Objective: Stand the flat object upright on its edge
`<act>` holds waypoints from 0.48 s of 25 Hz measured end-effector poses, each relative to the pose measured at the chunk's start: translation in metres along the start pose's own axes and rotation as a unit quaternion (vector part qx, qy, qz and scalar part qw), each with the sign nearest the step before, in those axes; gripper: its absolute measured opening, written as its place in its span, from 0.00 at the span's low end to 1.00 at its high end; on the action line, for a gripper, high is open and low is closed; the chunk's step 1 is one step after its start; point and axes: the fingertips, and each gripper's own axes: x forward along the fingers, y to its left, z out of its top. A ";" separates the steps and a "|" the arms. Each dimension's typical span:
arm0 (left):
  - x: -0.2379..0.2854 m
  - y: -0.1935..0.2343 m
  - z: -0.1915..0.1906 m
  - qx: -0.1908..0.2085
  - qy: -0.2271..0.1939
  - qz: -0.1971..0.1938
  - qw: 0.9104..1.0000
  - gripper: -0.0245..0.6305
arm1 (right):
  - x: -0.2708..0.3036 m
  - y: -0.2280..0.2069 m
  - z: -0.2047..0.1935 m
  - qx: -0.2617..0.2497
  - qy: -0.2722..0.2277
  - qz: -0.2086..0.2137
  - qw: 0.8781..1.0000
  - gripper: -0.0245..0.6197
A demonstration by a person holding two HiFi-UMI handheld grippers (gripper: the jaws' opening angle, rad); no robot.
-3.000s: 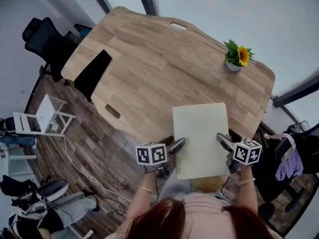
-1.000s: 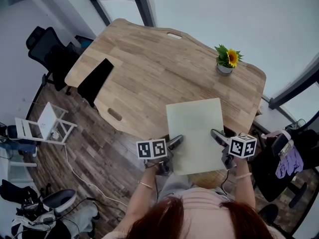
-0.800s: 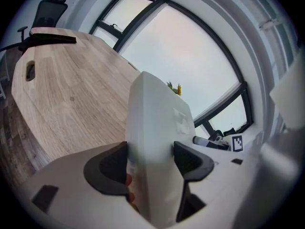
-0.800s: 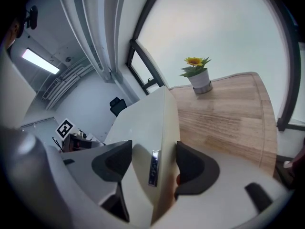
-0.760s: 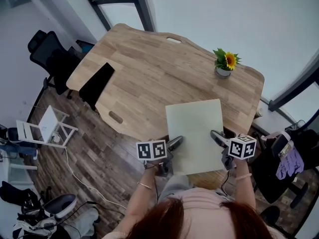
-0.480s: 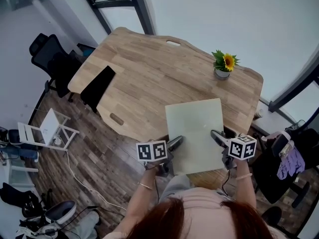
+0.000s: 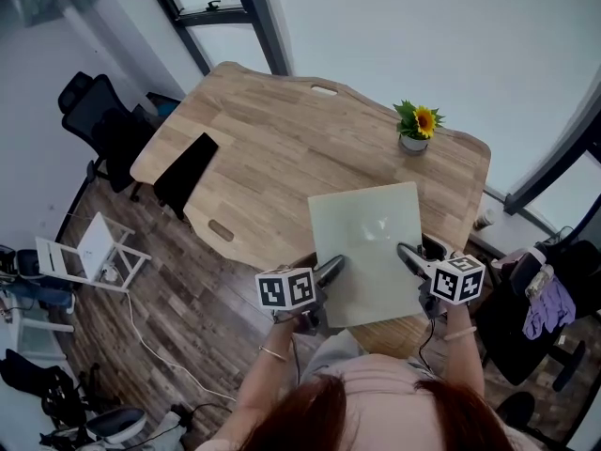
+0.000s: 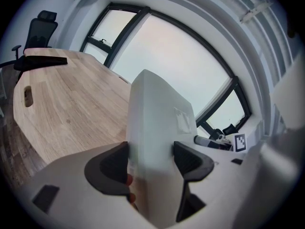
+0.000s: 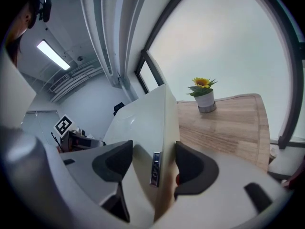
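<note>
Head view: both grippers are on the pale flat object [image 7: 366, 247], one at each side of its near end, right over the near edge of the wooden table [image 7: 282, 130].
Left gripper [image 8: 150, 157]: clamped on the object's left edge, with a pad pressing each face.
Right gripper [image 9: 152, 162]: jaws stand wide yet they grip; the thick right edge, with a small slot in it, fills the gap.
Object's pose: tilted, with the near end raised off the wood and the broad face turned up toward the head camera. It is nowhere near upright yet. Whether the far edge touches the table, I cannot tell.
Done so far: a two-sided grip is on, and the near end is in the air.
Left to do: by my reading, most of it. The object has to swing up onto one edge, settle on the table, then be let go without toppling.
Containers: one small pot [image 7: 411, 143] at the table's far right, holding a sunflower plant [image 7: 420, 120], well apart from the object. No other container is visible.
</note>
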 end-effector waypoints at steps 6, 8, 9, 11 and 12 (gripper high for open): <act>-0.006 -0.008 0.005 0.018 -0.017 0.003 1.000 0.47 | -0.007 0.006 0.008 -0.018 -0.020 -0.001 1.000 0.47; -0.008 -0.010 0.007 0.027 -0.023 0.006 0.999 0.47 | -0.009 0.007 0.010 -0.024 -0.025 -0.001 0.999 0.47; -0.009 -0.011 0.008 0.030 -0.026 0.008 0.999 0.47 | -0.010 0.007 0.012 -0.027 -0.027 -0.001 0.999 0.47; -0.012 -0.013 0.010 0.035 -0.031 0.009 0.999 0.47 | -0.011 0.010 0.015 -0.035 -0.033 0.000 0.999 0.47; -0.014 -0.014 0.011 0.037 -0.034 0.010 0.999 0.47 | -0.012 0.012 0.017 -0.038 -0.035 0.001 0.999 0.47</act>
